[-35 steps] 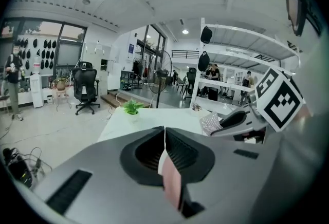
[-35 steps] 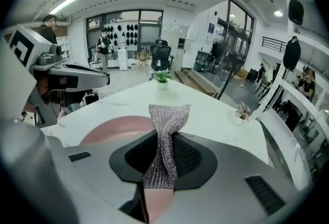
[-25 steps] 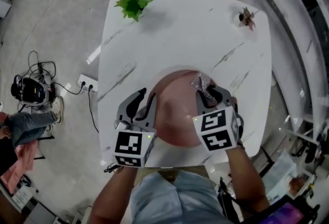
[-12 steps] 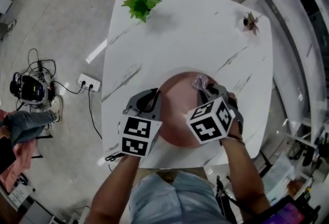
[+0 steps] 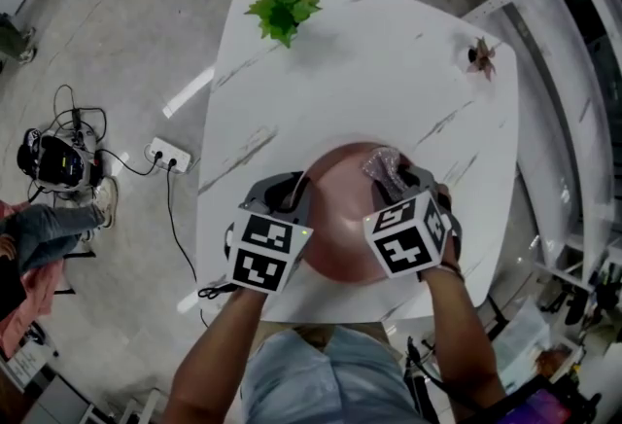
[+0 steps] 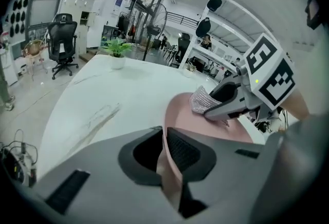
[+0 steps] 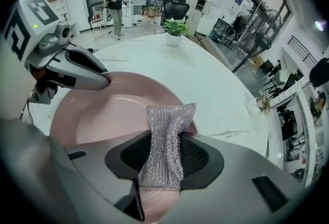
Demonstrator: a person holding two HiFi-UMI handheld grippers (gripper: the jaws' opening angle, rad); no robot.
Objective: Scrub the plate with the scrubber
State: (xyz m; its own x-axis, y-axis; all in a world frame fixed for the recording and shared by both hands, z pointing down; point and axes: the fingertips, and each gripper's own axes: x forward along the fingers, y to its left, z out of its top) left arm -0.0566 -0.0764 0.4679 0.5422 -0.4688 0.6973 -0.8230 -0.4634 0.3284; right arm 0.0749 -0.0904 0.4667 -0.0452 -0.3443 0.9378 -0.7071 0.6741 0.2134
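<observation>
A pink plate (image 5: 342,218) lies on the white marble table (image 5: 369,72) near its front edge. My left gripper (image 5: 285,194) is shut on the plate's left rim (image 6: 165,130), which runs between its jaws. My right gripper (image 5: 397,181) is shut on a silver mesh scrubber (image 5: 381,162), held over the plate's far right part. In the right gripper view the scrubber (image 7: 165,141) hangs pinched between the jaws above the plate (image 7: 103,115). The left gripper view shows the scrubber (image 6: 203,101) on the plate's (image 6: 221,133) far side.
A green potted plant (image 5: 283,12) stands at the table's far left, a small dried flower (image 5: 480,53) at the far right. On the floor to the left lie a power strip (image 5: 163,155) with cables and a headset (image 5: 53,164). White shelving (image 5: 569,72) stands at the right.
Both grippers have stayed on the plate and scrubber; the right gripper's marker cube has turned a little, and the head view has drifted so the table sits further right.
</observation>
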